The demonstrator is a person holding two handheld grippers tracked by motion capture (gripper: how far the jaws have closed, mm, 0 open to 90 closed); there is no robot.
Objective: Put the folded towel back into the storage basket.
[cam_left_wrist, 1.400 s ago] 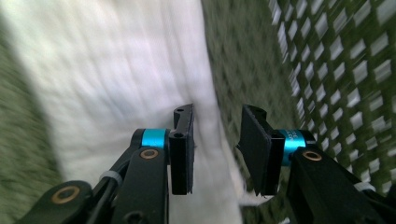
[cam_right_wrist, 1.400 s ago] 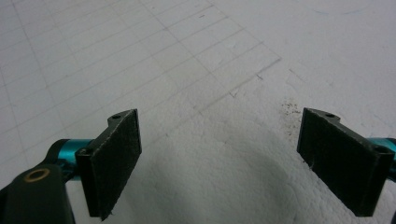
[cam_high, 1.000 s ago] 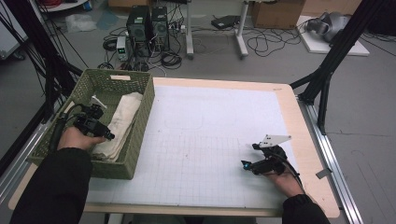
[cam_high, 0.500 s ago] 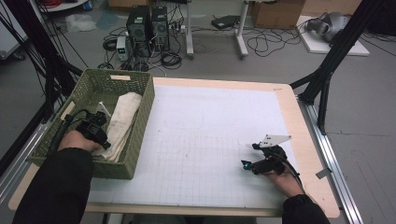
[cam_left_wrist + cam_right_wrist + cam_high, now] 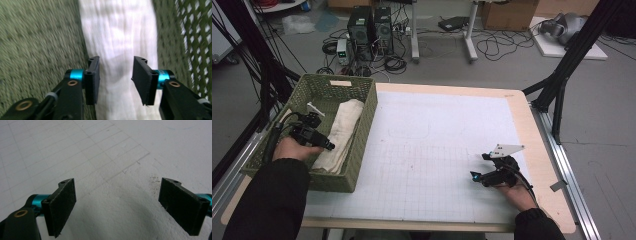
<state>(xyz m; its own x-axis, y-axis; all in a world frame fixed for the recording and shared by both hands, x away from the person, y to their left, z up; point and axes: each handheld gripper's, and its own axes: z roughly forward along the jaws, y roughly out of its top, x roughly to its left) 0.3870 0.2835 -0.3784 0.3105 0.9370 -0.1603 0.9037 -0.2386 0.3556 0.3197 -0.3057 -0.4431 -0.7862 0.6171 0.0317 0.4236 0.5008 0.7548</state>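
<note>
The left claw [image 5: 115, 80] hangs over the white towel [image 5: 120, 37] inside the green basket [image 5: 364, 130]. Its jaws have just been opening and now stand apart, pads clear of the cloth, with the towel showing in the gap below them and nothing pinched. Seen from the high view, this claw [image 5: 314, 137] sits low in the basket, just beside the towel [image 5: 339, 135], which lies lengthwise along the basket's wall nearer the counter's middle. The basket rests on the counter's [image 5: 447, 95] left end, part of it hanging off the edge. Well apart from the basket, near the counter's right front, the right claw [image 5: 479, 175] lies low over the white gridded sheet [image 5: 100, 157], its jaws spread wide with only bare sheet between them.
</note>
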